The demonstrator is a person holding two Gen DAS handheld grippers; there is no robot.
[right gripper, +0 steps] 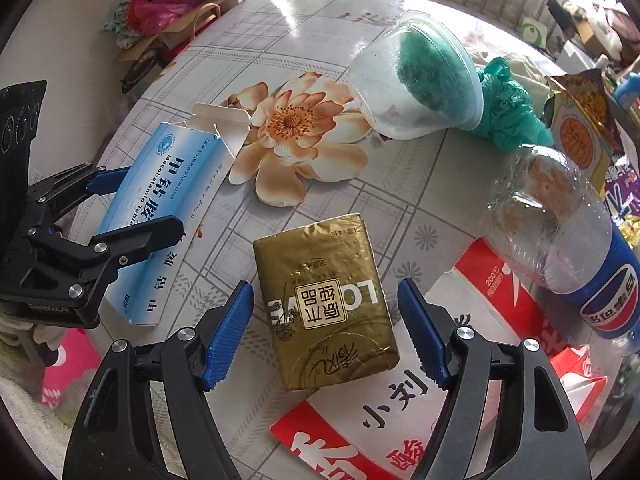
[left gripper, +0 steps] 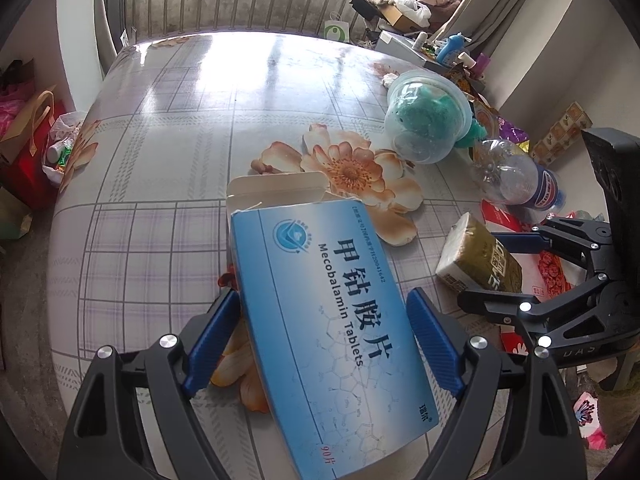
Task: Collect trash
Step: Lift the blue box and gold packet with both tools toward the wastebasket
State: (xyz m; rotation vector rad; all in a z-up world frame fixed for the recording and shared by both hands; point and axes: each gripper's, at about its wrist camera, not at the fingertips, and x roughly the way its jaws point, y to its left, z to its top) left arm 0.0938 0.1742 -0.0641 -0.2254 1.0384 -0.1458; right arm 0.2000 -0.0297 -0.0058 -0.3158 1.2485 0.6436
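A blue medicine box [left gripper: 320, 320] with an open end flap lies flat on the flowered tablecloth [left gripper: 180, 120]. My left gripper [left gripper: 324, 296] straddles it, and its blue pads [left gripper: 216, 336] stand close beside the long edges without clearly pressing. From the right wrist the same box [right gripper: 160, 168] shows inside the left gripper [right gripper: 154, 198]. A gold tissue pack [right gripper: 328, 304] lies between the pads of my right gripper [right gripper: 325, 284], which is open with a small gap on each side. The left wrist view shows that pack [left gripper: 480, 260] under the right gripper [left gripper: 480, 268].
A clear plastic cup [right gripper: 416, 80] with green stuffing lies on its side, next to a green bag [right gripper: 508, 108]. An empty Pepsi bottle [right gripper: 560, 232] and red-and-white paper packaging [right gripper: 400, 420] lie at the right. Snack wrappers [right gripper: 580, 136] crowd the far right. Bags [left gripper: 28, 140] stand on the floor.
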